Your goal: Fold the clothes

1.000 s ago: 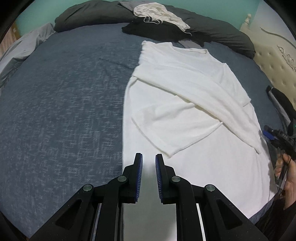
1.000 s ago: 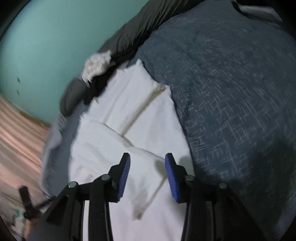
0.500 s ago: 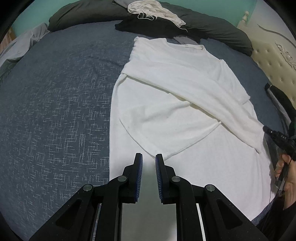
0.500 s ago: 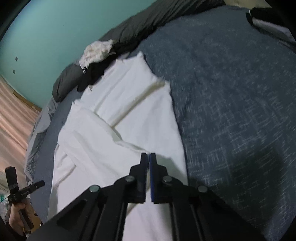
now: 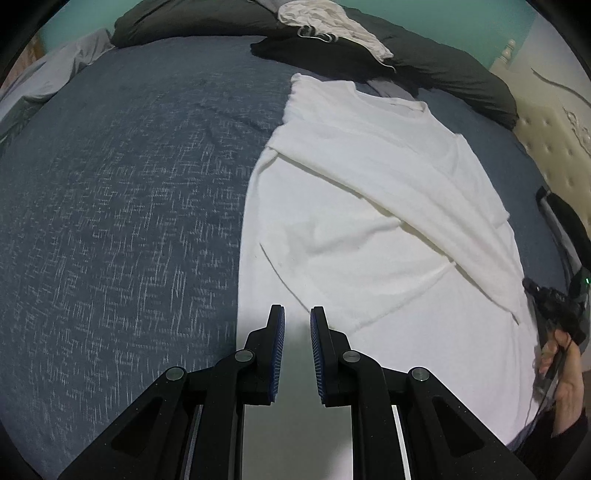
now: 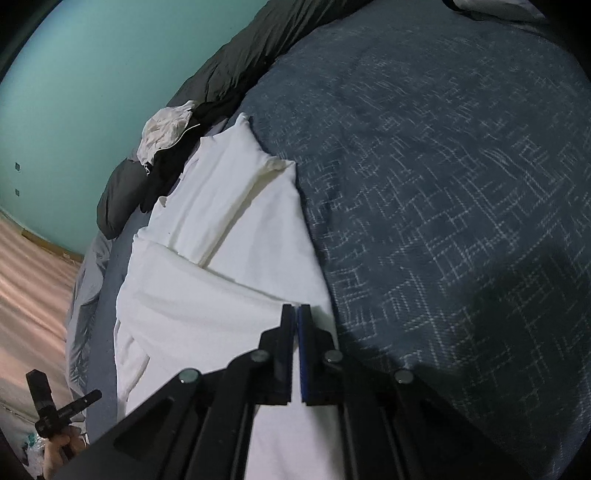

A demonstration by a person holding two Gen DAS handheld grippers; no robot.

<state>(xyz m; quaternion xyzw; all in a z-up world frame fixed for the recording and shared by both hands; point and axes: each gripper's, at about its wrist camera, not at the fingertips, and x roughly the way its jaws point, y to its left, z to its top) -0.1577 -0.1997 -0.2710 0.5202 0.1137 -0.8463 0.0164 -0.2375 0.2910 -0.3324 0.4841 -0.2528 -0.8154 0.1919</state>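
A white long-sleeved shirt (image 5: 369, 206) lies flat on the dark blue bed (image 5: 129, 184), both sleeves folded across its body. My left gripper (image 5: 297, 321) is open a little and empty, hovering over the shirt's lower left part near its left edge. My right gripper (image 6: 297, 310) is shut above the shirt (image 6: 229, 288) near its edge, with nothing visible between its pads. The right gripper also shows small at the right edge of the left wrist view (image 5: 554, 306), held in a hand.
A dark grey duvet (image 5: 443, 70) runs along the far side of the bed, with a crumpled white garment (image 5: 328, 18) and a black garment (image 5: 314, 51) on it. A cream tufted headboard (image 5: 554, 147) stands at the right. A teal wall (image 6: 92, 74) lies beyond.
My right gripper has shut from wide open and nothing is seen held in it. My left gripper stays slightly open and has drifted a little over the shirt's lower part.
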